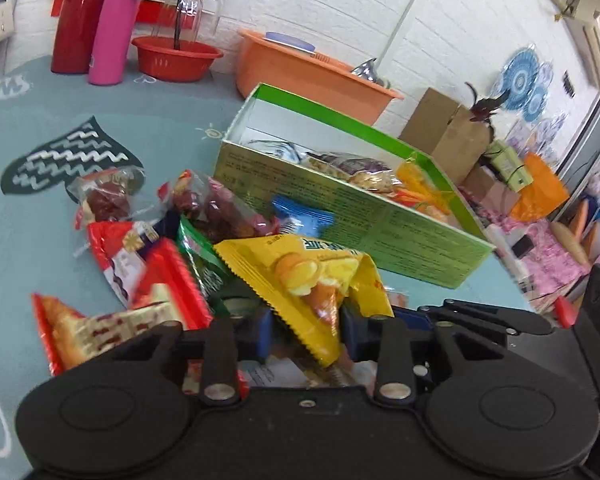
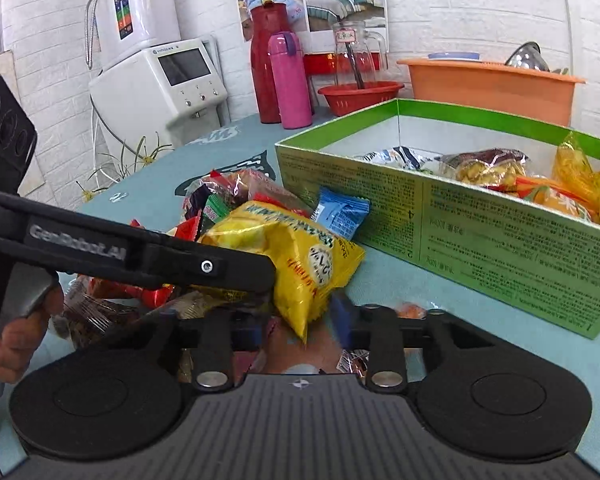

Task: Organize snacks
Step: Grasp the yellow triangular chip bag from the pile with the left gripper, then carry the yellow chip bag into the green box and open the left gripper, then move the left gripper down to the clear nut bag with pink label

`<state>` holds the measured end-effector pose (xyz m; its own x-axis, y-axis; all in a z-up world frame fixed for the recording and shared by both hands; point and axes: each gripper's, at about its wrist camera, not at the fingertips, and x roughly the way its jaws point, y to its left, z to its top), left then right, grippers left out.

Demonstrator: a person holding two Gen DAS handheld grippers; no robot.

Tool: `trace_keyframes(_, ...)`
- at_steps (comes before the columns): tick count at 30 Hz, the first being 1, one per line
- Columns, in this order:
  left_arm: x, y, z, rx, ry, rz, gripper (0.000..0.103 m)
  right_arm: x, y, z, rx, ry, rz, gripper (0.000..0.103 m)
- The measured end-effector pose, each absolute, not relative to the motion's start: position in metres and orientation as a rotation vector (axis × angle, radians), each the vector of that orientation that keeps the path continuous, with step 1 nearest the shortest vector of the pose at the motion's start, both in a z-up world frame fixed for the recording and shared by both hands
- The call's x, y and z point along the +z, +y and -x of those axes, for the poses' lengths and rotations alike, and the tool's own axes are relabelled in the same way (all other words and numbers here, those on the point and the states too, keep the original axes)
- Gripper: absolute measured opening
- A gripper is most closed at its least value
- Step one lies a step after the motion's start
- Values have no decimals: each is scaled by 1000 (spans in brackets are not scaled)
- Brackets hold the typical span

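Closest in, both grippers are down in the snack pile. The left gripper (image 1: 306, 330) has its blue pads squeezed on a yellow bag (image 1: 304, 280), pinching the bottom corner so the bag stands up. The right gripper (image 2: 296, 326) also has its pads pressed on a yellow bag (image 2: 300, 256), nipping it at the low tip. I think it is the same bag seen from two sides, but I cannot be sure. From the right camera the left gripper's black arm (image 2: 140, 256) reaches across the pile, and a hand (image 2: 16, 340) grips its handle.

Just past the grippers the pile (image 1: 172, 232) lies loose on the blue table (image 1: 100, 112): red packs, a green one, clear bags with brown sweets. A small blue pack (image 2: 342, 212) leans on the side of the green box (image 2: 480, 240).

The box sits right behind the pile with its top open, so snacks can drop straight in. A few bags already lie inside, at the far end. Most snacks are not yet in it, so the job looks only partly done.

Farther back by the wall stand a pink bottle (image 2: 290, 80), a red bowl (image 2: 360, 96) and an orange tub (image 2: 488, 88).
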<state>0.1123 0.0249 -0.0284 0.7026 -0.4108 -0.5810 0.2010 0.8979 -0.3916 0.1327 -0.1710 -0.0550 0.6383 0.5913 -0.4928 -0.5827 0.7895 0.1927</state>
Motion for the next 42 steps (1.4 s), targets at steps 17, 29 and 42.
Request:
trace_keyframes(17,45,-2,-139,-471,524,243,59,22,-201,-130,566,276,-11,34)
trace_keyframes(29,30,4,-235,-475,565,290,57,11,-194,-218,533,292,-37,31)
trace_keyframes(42,25,12,-232,-333,567,278,103,-10,-198,-234,494,415,-20,66)
